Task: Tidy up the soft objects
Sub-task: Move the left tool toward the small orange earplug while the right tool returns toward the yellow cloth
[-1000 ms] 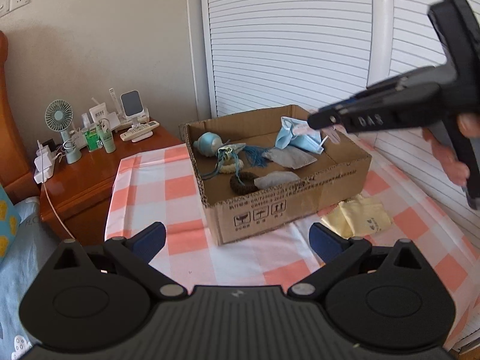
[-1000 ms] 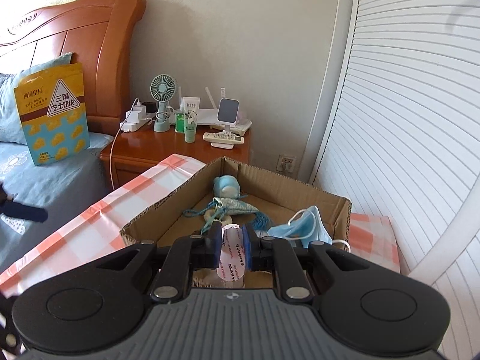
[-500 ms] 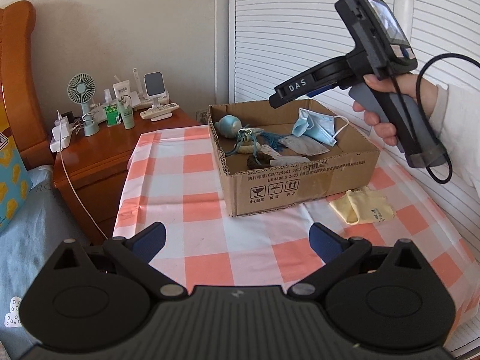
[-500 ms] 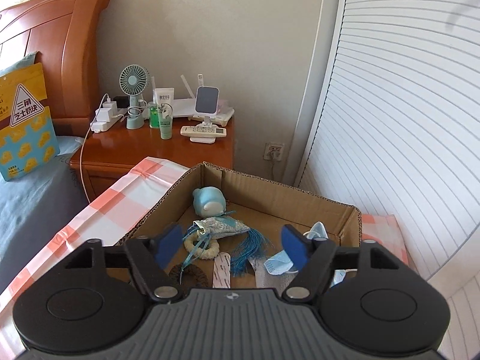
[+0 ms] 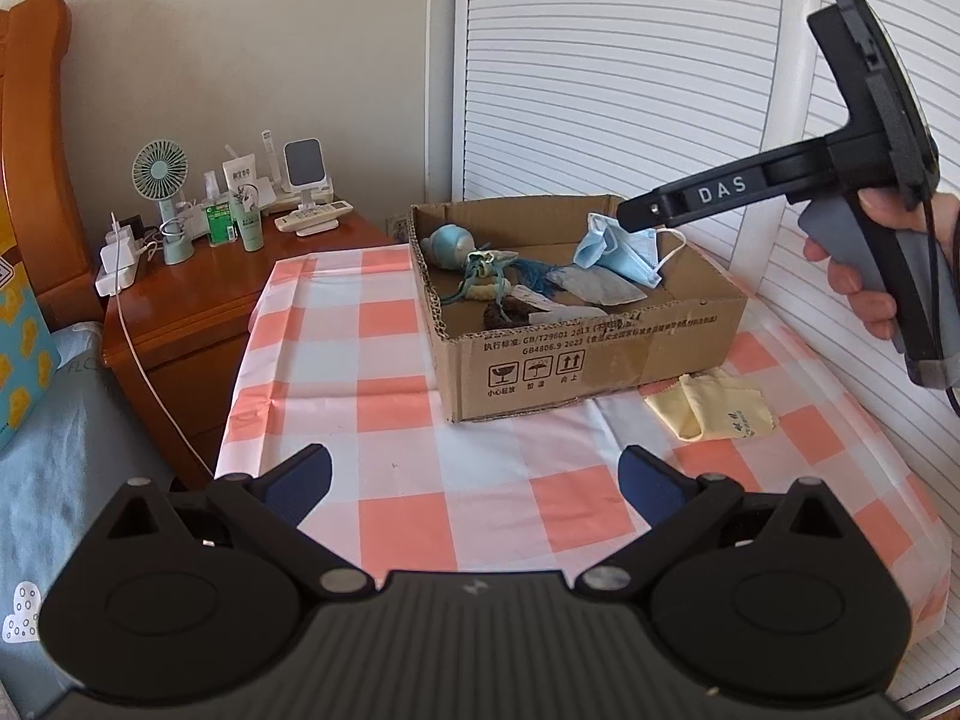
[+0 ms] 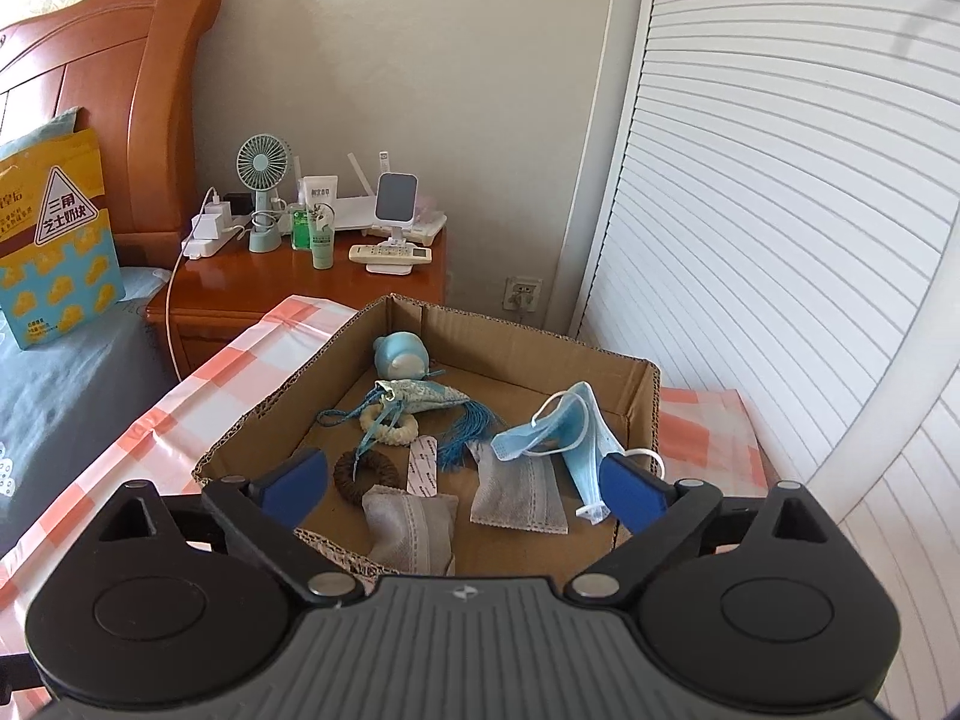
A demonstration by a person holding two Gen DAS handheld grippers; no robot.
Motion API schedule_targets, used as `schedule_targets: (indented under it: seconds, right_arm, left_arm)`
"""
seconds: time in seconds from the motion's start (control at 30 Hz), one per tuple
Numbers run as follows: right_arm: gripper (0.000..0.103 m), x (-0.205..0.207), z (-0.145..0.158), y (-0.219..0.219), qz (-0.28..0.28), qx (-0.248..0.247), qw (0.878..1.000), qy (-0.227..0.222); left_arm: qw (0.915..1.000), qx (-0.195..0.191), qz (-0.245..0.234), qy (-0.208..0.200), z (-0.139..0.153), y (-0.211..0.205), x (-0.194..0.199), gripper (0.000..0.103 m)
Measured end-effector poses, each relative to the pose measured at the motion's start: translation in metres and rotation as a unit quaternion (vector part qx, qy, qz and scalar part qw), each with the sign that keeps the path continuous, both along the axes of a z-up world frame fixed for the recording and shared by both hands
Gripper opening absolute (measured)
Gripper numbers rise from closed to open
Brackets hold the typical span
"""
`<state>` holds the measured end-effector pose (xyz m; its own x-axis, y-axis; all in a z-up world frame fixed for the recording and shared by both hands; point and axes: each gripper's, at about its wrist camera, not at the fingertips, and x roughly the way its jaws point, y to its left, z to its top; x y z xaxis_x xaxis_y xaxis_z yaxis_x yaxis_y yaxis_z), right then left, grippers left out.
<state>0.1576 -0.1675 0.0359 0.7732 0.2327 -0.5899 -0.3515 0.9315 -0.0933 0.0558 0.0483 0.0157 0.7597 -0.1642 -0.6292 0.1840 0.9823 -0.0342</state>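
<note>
Your right gripper (image 6: pixel 462 480) has released the pink-white strip (image 6: pixel 425 463) into the brown cardboard box (image 6: pixel 528 348); jaws opening, empty; left gripper (image 5: pixel 474 474) wide, empty.

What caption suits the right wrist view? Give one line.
Right gripper, opening and empty, above a cardboard box holding a face mask and pouches.
</note>
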Motion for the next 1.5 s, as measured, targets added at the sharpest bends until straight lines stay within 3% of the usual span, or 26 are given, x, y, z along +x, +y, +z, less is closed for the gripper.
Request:
schedule_targets:
  seconds: [0.5,0.87,1.1,1.3,1.5]
  right_arm:
    - [0.101,-0.051,-0.058,-0.038,-0.069,0.030,0.996,0.040]
    - [0.102,-0.086,-0.118,-0.050,-0.119,0.010,0.990,0.072]
    - [0.102,-0.103,-0.135,-0.043,-0.103,-0.029,0.992,0.071]
    - [0.103,-0.105,-0.139,-0.053,-0.086,0.000,0.993,0.077]
    - [0.103,-0.109,-0.141,-0.057,-0.069,0.001,0.995,0.068]
  left_arm:
    - [0.9997,0.014,-0.009,0.018,-0.008,-0.016,-0.008,0.101]
    - [0.9984,0.020,-0.030,0.043,-0.025,-0.030,0.006,0.101]
    - [0.9955,0.040,-0.054,0.067,-0.045,-0.052,0.023,0.101]
    - [0.9926,0.048,-0.065,0.090,-0.059,-0.073,0.045,0.101]
    - [0.9915,0.049,-0.085,0.085,-0.069,-0.095,0.065,0.101]
